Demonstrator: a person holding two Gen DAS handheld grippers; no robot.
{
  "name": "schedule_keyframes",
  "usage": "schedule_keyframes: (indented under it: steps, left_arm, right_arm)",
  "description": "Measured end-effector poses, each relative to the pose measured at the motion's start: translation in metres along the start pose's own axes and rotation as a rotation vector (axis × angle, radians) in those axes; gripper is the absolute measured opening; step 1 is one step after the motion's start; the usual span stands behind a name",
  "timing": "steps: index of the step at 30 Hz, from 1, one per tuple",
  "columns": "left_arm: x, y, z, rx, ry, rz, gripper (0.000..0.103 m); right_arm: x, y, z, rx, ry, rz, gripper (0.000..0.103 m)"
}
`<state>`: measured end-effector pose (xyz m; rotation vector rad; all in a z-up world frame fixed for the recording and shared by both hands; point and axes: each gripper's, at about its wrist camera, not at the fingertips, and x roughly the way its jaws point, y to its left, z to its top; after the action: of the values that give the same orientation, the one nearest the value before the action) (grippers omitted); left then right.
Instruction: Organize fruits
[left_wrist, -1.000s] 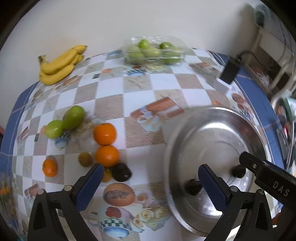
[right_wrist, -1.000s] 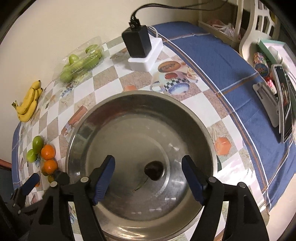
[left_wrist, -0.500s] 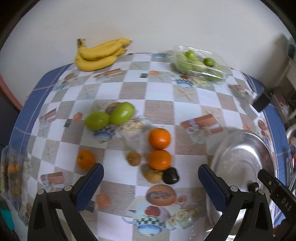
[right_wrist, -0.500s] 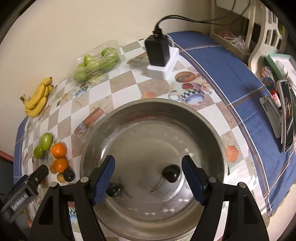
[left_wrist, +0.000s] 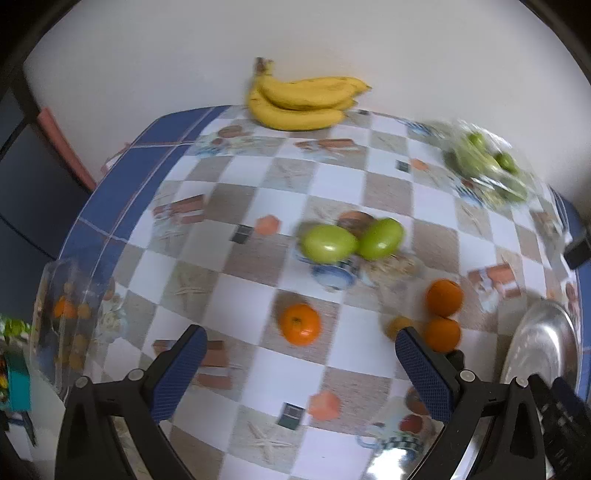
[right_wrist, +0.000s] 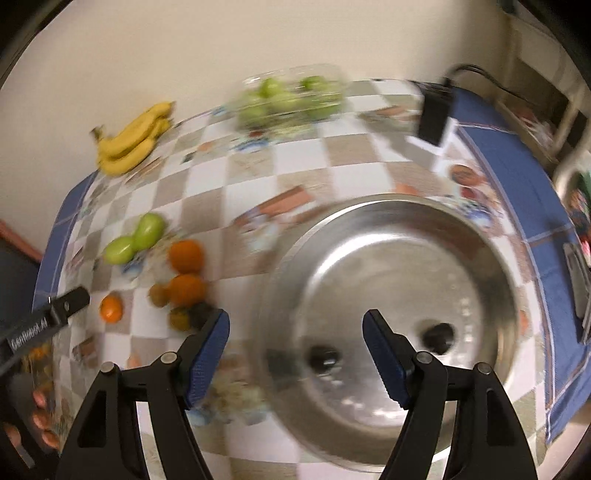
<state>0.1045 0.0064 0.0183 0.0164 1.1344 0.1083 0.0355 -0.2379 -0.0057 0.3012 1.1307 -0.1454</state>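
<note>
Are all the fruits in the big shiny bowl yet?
Not yet. Two dark fruits sit in the metal bowl. Both claws, left and right, are open and empty. Oranges, green fruits and bananas wait on the table.

Second dark fruit (right_wrist: 323, 357) (blurred) in bowl (right_wrist: 399, 214)

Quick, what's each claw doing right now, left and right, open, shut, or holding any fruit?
Left claw: open, holding nothing, above the checked tablecloth.
Right claw: open, holding nothing, above the rim of the steel bowl.
</note>
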Motion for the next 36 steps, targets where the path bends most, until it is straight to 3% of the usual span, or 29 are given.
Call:
schedule_keyframes:
  steps: [6, 12, 23, 36]
  left_arm:
    - [0.007, 0.033, 0.004, -0.069, 0.005, -0.019, 0.103]
    - [0.019, 0.043, 0.004, -0.078, 0.007, -0.032, 0.103]
    - [0.037, 0.029, 0.003, -0.031, -0.005, -0.072, 0.103]
    - [0.063, 0.012, -0.001, 0.028, 0.089, -0.093, 0.103]
  right_arm:
    - [0.011, 0.042, 0.001, -0.088, 0.031, 0.055, 0.075]
    - [0.025, 0.066, 0.000, -0.136, 0.070, 0.090, 0.075]
    - [0.043, 0.062, 0.004, -0.130, 0.114, 0.089, 0.076]
    - [0.058, 0.066, 0.008, -0.143, 0.139, 0.137, 0.075]
